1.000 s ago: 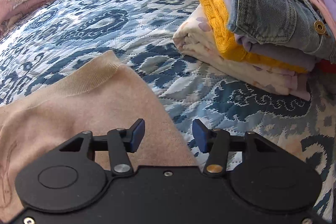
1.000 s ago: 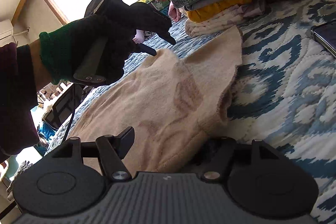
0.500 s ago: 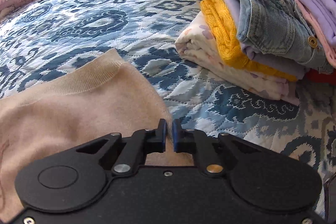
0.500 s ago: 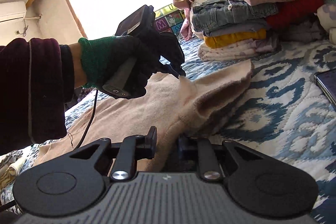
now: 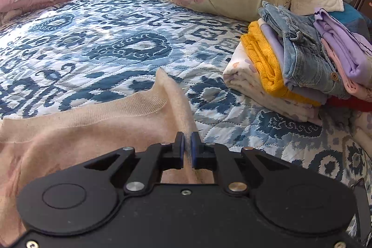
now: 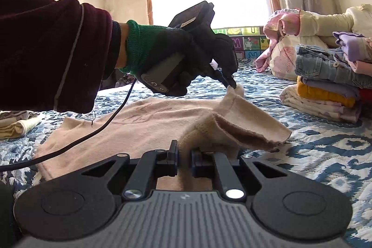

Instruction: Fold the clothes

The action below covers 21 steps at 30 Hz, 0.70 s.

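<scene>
While both tools are clamped on the same garment, the pale beige knitted sweater (image 5: 76,131) lies mostly flat on the blue-and-white patterned quilt (image 5: 111,43), with only its near edge raised off the bed. The left gripper (image 5: 187,148) has its jaws closed on a ridge of that knit, which runs away from the blue pads to a small peak just ahead of them. The right gripper (image 6: 184,156) is pressed onto a thicker bunch of the same fabric; its jaws are closing the last bit, with cloth plainly between them, and a loose flap hangs to the right of its fingers. In the right wrist view the gloved left hand (image 6: 186,62) sits ahead and above, pinching the far corner. The likely step is carrying this edge over the body of the sweater to make a fold. The risk is that the two pinches are shallow: soft knit could slide out of either one if the hands pull apart, and the flap would drop crooked. Lifting unevenly could also drag the flat part and wrinkle it. The stack of folded clothes (image 5: 297,66), off to the right of the left tool, seems near enough to be brushed by a wide swing.
</scene>
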{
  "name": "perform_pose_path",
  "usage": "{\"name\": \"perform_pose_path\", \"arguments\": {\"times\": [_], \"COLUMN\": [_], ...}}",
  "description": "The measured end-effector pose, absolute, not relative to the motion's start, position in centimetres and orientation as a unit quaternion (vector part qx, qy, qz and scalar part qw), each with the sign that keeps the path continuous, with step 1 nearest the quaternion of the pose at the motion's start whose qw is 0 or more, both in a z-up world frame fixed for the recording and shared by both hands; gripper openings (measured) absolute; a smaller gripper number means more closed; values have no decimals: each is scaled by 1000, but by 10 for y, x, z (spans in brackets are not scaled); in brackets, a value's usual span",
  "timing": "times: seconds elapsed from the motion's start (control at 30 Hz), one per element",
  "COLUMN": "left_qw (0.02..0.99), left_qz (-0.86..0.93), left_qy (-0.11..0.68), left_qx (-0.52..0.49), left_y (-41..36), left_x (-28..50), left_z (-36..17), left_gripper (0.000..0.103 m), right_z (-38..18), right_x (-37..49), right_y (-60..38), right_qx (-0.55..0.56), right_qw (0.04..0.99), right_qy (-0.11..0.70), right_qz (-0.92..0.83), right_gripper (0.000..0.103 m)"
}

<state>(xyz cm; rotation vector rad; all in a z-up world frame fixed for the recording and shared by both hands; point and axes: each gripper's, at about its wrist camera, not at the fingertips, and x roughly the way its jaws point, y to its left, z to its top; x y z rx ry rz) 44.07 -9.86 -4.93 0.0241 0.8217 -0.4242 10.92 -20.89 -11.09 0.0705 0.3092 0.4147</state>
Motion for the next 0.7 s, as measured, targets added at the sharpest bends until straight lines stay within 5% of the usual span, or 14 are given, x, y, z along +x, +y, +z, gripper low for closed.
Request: {"name": "perform_pose_path", "arguments": {"times": [0.7], "left_qw": [905], "left_qz": [-180], "left_qy": [385], "left_qx": [-34], "left_y": [-21], "left_x": [436], "left_z": [-98], "left_gripper": [4], "right_z": [-129], "right_x": [119], "right_y": [-140], "right_qx": [-63], "right_qw": [938], "right_qy": [217], "right_qz": [264], "right_gripper": [12]}}
